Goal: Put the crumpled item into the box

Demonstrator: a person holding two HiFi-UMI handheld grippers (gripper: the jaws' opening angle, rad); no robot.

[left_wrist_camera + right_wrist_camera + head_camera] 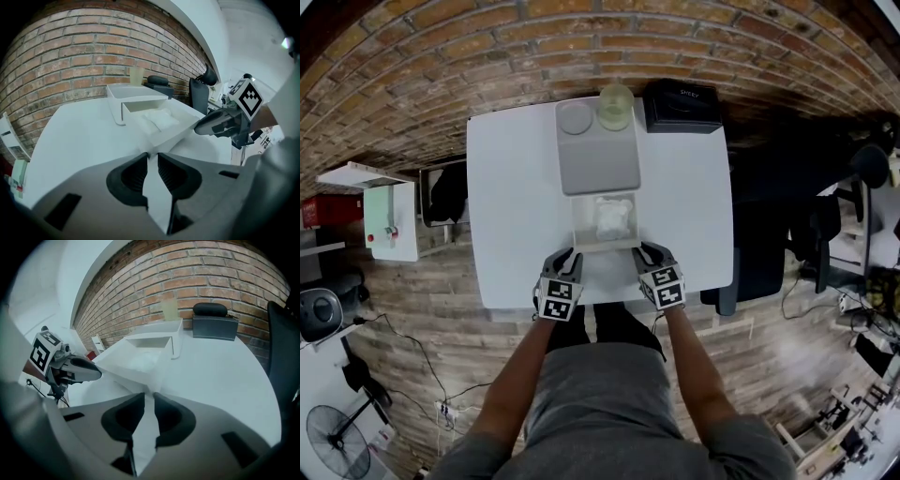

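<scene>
White and stiff-looking, the open box (577,223) stood on the white tabletop (511,187), near the edge on your side. The crumpled item (612,217) already lay inside it: a soft, wrinkled white lump, like thin paper or film, resting on the bottom of the box between its straight walls.

The front flap (607,247) of the box was a flat, thin sheet that sloped toward you. Your left tool (152,154) was clenched on the left corner of this flap; in the left gripper view the white sheet ran edge-on through the narrow slot between the two dark, ribbed pads. Your right tool (149,393) was clenched on the right corner in the same way, its jaws also nearly together on the sheet. Both tools pointed down and forward, and each carried its cube with black and white square markers.

Just behind the box, touching its far side, lay a grey rectangular tray (600,164) with rounded corners and a smooth surface. On its far end were a flat round grey disc (576,117) and a pale, translucent yellowish cup (616,105). A black boxy case (682,105) with a rounded top stood beside the tray, at the far right corner. Behind the tabletop was a rough red brick wall (70,56).
</scene>
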